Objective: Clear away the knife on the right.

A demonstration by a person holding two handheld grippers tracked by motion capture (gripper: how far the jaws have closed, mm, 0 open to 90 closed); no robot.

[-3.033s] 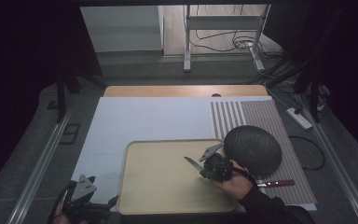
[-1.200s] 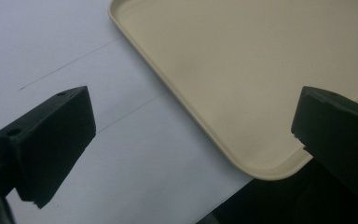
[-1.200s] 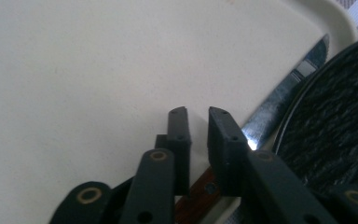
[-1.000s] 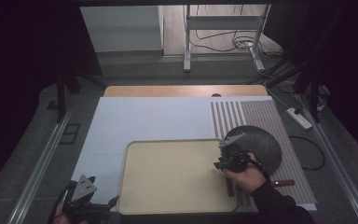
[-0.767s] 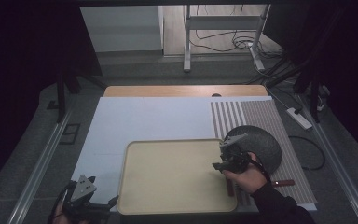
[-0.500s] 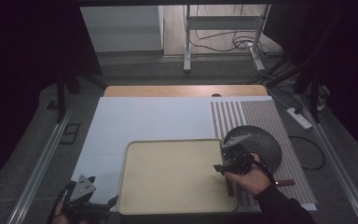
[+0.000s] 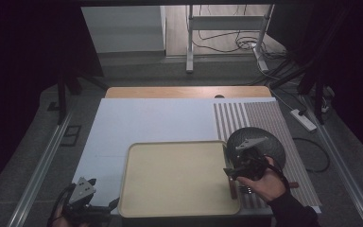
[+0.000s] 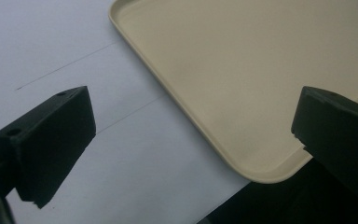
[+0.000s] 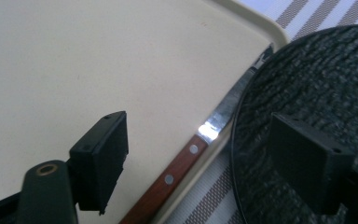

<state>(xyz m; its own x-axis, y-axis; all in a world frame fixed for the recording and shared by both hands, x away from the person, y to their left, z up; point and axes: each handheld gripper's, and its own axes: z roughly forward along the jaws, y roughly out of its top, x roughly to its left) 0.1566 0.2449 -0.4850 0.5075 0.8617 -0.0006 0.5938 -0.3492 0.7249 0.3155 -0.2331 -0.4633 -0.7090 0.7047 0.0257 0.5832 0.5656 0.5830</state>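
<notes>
Your left gripper (image 7: pixel 86 202) rests at the near left corner of the table, jaws spread wide and empty. In the left gripper view they frame bare white mat (image 8: pixel 98 154) and the near corner of the beige tray (image 8: pixel 242 84). Judgement: this hand has no part in the work at present.

The tray's (image 7: pixel 179 177) floor is bare. The knife (image 9: pixel 200 149) with the wooden riveted handle lies along its right rim, blade pointing toward the far edge, wedged between that rim and the dark round plate (image 9: pixel 317 79) on the striped mat (image 7: pixel 264 118). From these views, you cannot tell whether the blade runs under the plate's edge or merely beside it.

Your right gripper (image 7: pixel 240 166) hovers just above the knife. Its jaws have just been opening and now stand spread, with nothing pressed between the pads. The knife lies below and between them, nearer the left jaw, untouched.

Judgement: the knife appears set down beside the plate; what remains is to clear the hand away.
</notes>
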